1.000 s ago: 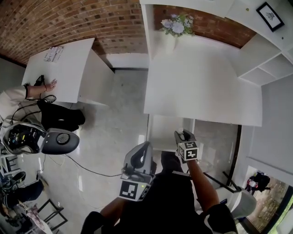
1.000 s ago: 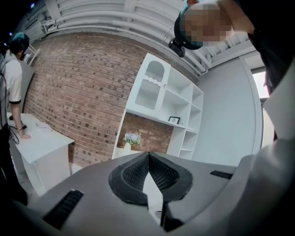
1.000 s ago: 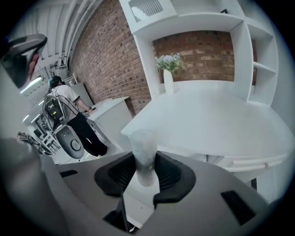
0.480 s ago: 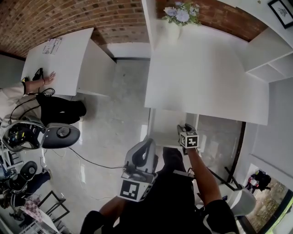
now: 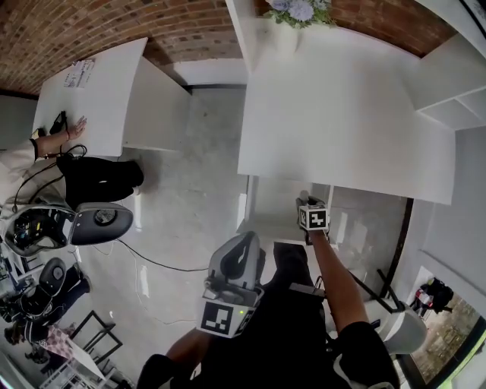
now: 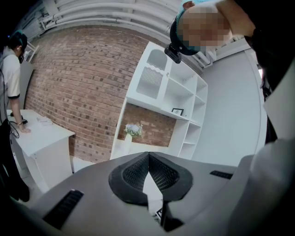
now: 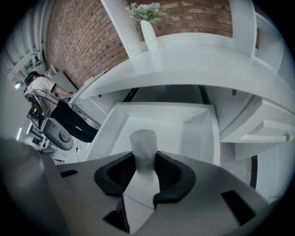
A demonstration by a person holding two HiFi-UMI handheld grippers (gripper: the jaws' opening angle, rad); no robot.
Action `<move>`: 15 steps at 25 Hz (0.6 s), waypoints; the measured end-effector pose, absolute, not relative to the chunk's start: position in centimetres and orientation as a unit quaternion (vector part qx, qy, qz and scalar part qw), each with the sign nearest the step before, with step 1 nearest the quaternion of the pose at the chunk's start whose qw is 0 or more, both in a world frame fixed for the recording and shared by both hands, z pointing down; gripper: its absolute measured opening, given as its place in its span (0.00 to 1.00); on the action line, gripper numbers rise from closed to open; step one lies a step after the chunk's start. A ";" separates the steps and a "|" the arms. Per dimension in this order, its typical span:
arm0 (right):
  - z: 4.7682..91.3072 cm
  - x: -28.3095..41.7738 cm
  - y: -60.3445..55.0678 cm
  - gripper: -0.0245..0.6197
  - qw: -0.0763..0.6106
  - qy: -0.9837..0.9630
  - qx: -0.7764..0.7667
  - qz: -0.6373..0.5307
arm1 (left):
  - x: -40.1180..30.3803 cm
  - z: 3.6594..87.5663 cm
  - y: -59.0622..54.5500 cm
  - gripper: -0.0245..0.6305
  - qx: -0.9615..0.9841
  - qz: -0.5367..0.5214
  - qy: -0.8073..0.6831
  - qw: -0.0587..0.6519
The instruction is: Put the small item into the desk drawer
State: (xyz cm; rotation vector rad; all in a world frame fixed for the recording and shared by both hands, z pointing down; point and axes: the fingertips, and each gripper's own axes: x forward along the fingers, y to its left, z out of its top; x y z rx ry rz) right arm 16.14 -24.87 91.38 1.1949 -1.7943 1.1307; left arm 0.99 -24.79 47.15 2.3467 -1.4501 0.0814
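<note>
In the right gripper view my right gripper [image 7: 144, 159] is shut on a small pale cylinder [image 7: 143, 144] that stands up between its pads. It points steeply down over the open white desk drawer [image 7: 154, 120], whose inside is bare. The head view shows the same gripper [image 5: 307, 203] above the drawer [image 5: 267, 207], just in front of the white desk [image 5: 342, 114]. My left gripper [image 5: 248, 238] hangs lower and closer to my body, left of the drawer. Its jaws are shut on nothing, their tips [image 6: 148, 155] meeting as it points toward the shelving.
A vase of flowers [image 5: 292, 15] stands at the back of the desk. White shelves [image 5: 448, 91] rise on the right. To the left are a second white table [image 5: 99, 91] with a person leaning on it, an office chair [image 5: 99, 220] and a cable on the floor [image 5: 152, 262].
My right gripper has sunk toward the open drawer with the cylinder, tipping further down. The left gripper has dropped a little.
</note>
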 end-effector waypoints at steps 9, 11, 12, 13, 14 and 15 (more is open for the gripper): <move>95.1 16.1 -25.6 0.26 0.359 -0.672 0.452 0.464 | 1.1 49.0 -26.6 0.07 0.832 0.045 -0.521 0.185; 95.9 16.3 -25.8 0.26 0.365 -0.667 0.448 0.470 | 1.2 49.5 -27.0 0.07 0.830 0.049 -0.523 0.187; 96.4 16.4 -25.8 0.26 0.370 -0.663 0.447 0.473 | 1.3 49.7 -27.2 0.07 0.830 0.049 -0.523 0.188; 96.9 16.5 -25.7 0.26 0.374 -0.660 0.445 0.476 | 1.3 49.9 -27.3 0.07 0.829 0.049 -0.523 0.190; 97.4 16.5 -25.7 0.26 0.379 -0.656 0.443 0.479 | 1.3 50.1 -27.5 0.07 0.828 0.049 -0.524 0.192; 97.9 16.5 -25.6 0.26 0.383 -0.654 0.441 0.481 | 1.4 50.2 -27.7 0.07 0.826 0.049 -0.526 0.199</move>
